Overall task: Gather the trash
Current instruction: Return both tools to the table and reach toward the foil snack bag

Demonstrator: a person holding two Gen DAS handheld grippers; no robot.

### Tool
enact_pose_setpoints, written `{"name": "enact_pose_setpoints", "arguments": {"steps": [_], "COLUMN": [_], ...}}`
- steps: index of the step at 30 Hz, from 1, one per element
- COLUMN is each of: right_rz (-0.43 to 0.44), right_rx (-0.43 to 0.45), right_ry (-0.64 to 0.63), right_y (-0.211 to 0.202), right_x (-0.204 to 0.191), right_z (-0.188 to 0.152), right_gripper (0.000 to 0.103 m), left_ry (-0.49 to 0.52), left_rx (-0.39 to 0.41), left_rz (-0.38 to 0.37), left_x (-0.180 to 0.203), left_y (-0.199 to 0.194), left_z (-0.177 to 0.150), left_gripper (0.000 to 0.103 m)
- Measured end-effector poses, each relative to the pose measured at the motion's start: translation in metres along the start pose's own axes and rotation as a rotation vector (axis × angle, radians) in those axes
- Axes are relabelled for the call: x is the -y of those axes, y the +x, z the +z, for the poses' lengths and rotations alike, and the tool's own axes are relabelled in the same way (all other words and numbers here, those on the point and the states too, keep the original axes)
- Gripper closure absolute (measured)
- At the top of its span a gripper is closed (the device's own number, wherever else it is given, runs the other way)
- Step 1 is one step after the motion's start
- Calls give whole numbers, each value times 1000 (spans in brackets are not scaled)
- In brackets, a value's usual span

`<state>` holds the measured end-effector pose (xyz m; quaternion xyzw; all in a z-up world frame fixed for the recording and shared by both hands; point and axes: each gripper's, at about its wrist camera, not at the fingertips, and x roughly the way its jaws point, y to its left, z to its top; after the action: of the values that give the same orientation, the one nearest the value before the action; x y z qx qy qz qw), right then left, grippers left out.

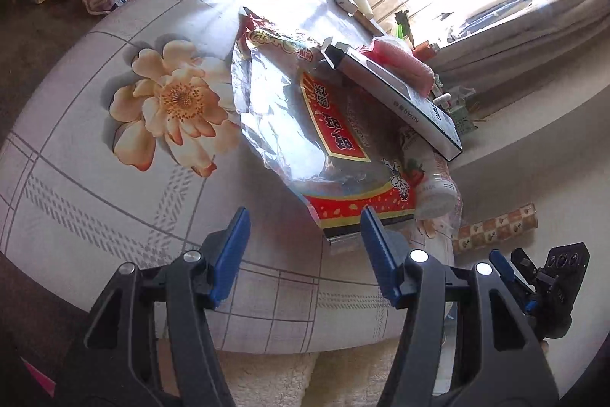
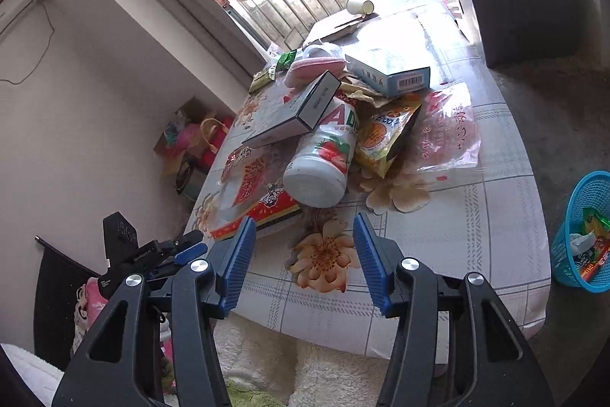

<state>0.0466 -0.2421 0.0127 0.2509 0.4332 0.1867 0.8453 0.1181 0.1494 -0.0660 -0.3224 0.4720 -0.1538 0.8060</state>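
We are only partly done: a few wrappers lie in the blue basket [image 2: 583, 235] on the floor, while the bottle [image 2: 320, 164], boxes and bags remain on the table [image 2: 476, 216], and our left gripper [image 1: 305, 229] and right gripper [image 2: 303, 235] both hang agape and empty.

Flower-printed grey-checked tablecloth [image 2: 476, 216], red-and-silver snack bag [image 1: 305, 124], blue basket [image 2: 583, 235]

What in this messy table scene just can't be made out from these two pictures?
- Right wrist view: most contents of the blue plastic mesh basket, cut off by the picture's edge.
- Left wrist view: the white strawberry-printed bottle, mostly hidden under the long grey cardboard box.
- Both views: the window area, washed out by glare.
- Right wrist view: small items on the far grey cabinet, too small to identify.
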Motion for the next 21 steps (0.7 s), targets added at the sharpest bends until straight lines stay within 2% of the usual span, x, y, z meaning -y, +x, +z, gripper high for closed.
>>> {"name": "enact_pose_setpoints", "arguments": {"steps": [3,8,15,17,19,21], "right_rz": [7,3,-10,-13,-21,-39], "right_rx": [-31,-52,-56,-59,-62,-65], "right_ry": [8,18,47,41,15,-38], "right_y": [14,21,22,22,25,27], "right_x": [-4,-3,6,4,-1,-9], "right_z": [-2,-6,-8,-8,-5,0], "right_gripper": [51,51,51,51,51,51], "left_ry": [-69,-147,-189,-207,-218,-220], "left_rx": [-16,-8,16,17,8,3], "left_rz": [-86,-166,-144,-137,-124,-118], "left_x": [-8,-13,-7,-8,-10,-14], "left_y": [12,33,46,49,52,55], "left_z": [2,11,20,22,23,23], "left_gripper": [46,46,50,58,73,81]}}
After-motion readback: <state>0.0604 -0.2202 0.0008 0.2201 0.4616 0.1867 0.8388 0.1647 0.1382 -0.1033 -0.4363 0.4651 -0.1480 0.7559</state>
